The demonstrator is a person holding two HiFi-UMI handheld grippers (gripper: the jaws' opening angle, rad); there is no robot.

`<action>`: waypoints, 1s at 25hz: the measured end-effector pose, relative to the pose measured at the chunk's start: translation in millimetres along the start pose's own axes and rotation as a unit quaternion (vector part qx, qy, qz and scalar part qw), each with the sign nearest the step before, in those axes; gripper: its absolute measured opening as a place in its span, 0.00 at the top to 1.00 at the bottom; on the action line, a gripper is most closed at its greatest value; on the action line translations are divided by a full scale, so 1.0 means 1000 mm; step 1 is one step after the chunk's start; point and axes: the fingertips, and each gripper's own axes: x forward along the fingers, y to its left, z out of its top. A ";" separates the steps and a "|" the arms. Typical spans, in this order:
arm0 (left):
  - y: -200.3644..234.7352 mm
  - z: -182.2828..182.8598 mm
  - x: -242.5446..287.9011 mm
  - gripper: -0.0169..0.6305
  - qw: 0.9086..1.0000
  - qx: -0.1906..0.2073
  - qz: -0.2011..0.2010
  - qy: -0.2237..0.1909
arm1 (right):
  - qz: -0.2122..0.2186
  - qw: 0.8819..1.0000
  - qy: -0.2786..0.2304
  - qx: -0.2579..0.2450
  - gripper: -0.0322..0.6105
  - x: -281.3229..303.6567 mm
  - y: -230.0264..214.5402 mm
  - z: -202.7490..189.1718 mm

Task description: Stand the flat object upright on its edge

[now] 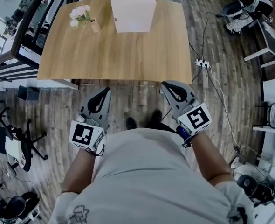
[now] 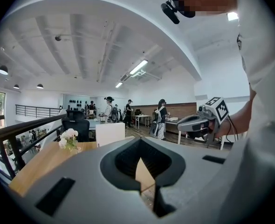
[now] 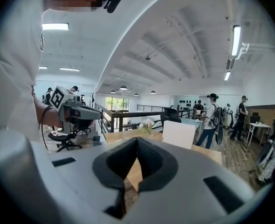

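A white flat panel (image 1: 133, 13) stands on the far side of the wooden table (image 1: 119, 55). In both gripper views it reads as upright: panel (image 2: 110, 133), panel (image 3: 178, 134). My left gripper (image 1: 105, 90) and right gripper (image 1: 167, 85) hang in front of the person's body, just short of the table's near edge and well away from the panel. Both are shut with nothing between the jaws. The left gripper (image 2: 140, 143) and the right gripper (image 3: 136, 143) both point across the table. Each gripper shows in the other's view, level with it.
A small vase of pale flowers (image 1: 83, 17) stands at the table's far left, next to the panel. A power strip (image 1: 202, 63) with cables lies on the floor at the right. A railing (image 1: 16, 55) and office chairs are at the left. People stand in the background (image 2: 161, 118).
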 end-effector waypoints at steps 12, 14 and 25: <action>-0.070 0.009 0.008 0.96 1.000 0.008 0.017 -0.014 | 0.020 1.000 -0.015 -0.003 0.94 -0.067 -0.010 -0.013; -0.085 0.011 0.011 0.96 1.000 0.008 0.025 -0.016 | 0.026 1.000 -0.012 -0.001 0.94 -0.080 -0.014 -0.018; -0.175 0.008 0.015 0.96 0.998 0.001 0.059 -0.014 | 0.064 0.998 -0.020 -0.006 0.94 -0.154 -0.019 -0.043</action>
